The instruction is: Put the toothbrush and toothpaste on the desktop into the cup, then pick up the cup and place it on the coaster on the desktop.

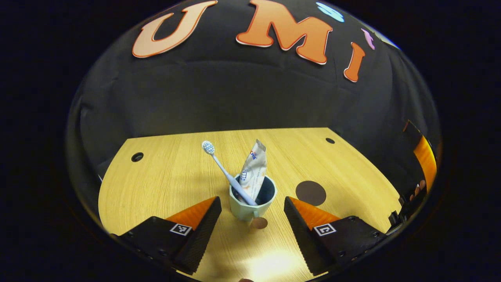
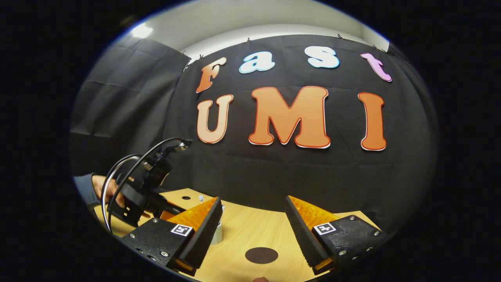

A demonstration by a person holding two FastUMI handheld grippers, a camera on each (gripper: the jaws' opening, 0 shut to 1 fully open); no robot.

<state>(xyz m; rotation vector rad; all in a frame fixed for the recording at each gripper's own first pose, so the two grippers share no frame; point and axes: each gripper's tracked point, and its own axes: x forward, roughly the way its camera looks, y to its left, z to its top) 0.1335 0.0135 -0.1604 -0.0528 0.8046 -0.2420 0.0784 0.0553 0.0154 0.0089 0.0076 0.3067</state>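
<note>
Toothbrush [image 1: 225,170], toothpaste [image 1: 253,170] inside cup [image 1: 250,205]

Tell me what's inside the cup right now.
The cup holds the toothbrush, leaning left with its bristle head up, and the toothpaste tube standing beside it. Their lower ends are hidden by the cup's wall, so whether anything else lies at the bottom can't be seen.

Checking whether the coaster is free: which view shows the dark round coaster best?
The right gripper view: the dark round coaster lies bare on the wooden desktop just ahead. The left gripper view shows it off to the side.
</note>
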